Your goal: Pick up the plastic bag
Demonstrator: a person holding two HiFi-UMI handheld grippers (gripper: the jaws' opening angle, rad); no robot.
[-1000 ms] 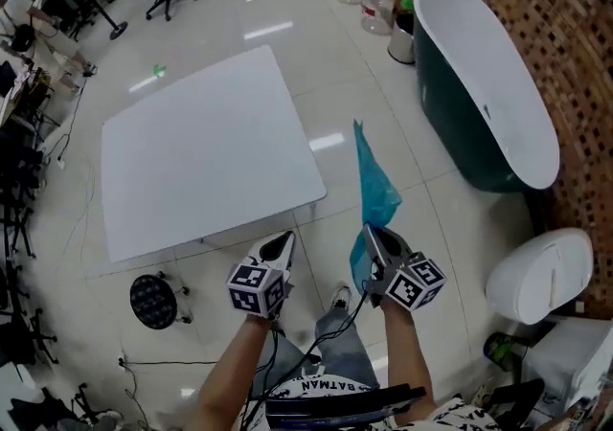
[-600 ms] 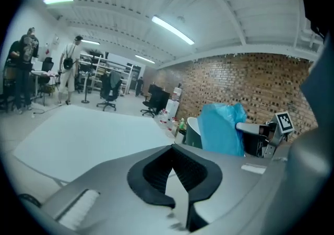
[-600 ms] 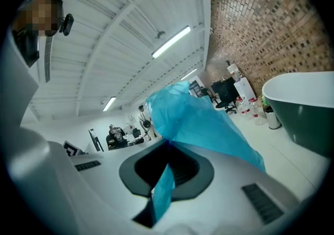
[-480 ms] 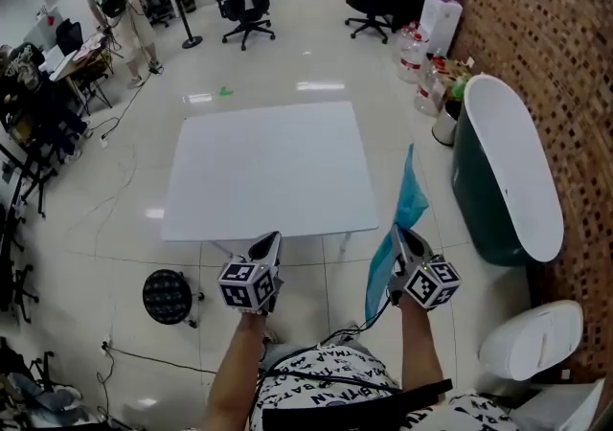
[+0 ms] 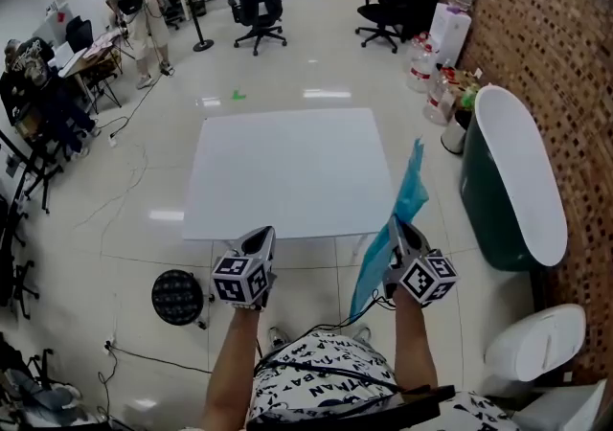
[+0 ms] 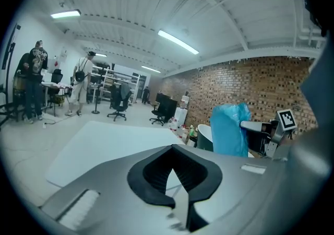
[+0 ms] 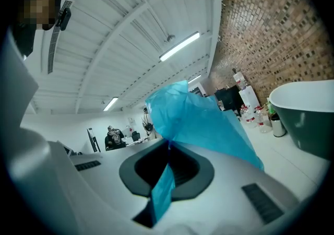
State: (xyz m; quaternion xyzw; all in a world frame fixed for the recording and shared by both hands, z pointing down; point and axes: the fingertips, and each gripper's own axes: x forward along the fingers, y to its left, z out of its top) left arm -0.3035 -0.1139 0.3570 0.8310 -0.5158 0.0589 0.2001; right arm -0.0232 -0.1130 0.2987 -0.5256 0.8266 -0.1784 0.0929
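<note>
Blue thin plastic bag — surely limp, light — pinched by a fold in my right gripper; left gripper closed, empty.

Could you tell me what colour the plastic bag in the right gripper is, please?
The plastic bag is bright turquoise blue, a plain colour with no pattern, seen best in the right gripper view.

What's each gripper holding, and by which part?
Right gripper pinches the blue bag partway along its length; left gripper is shut on nothing.
</note>
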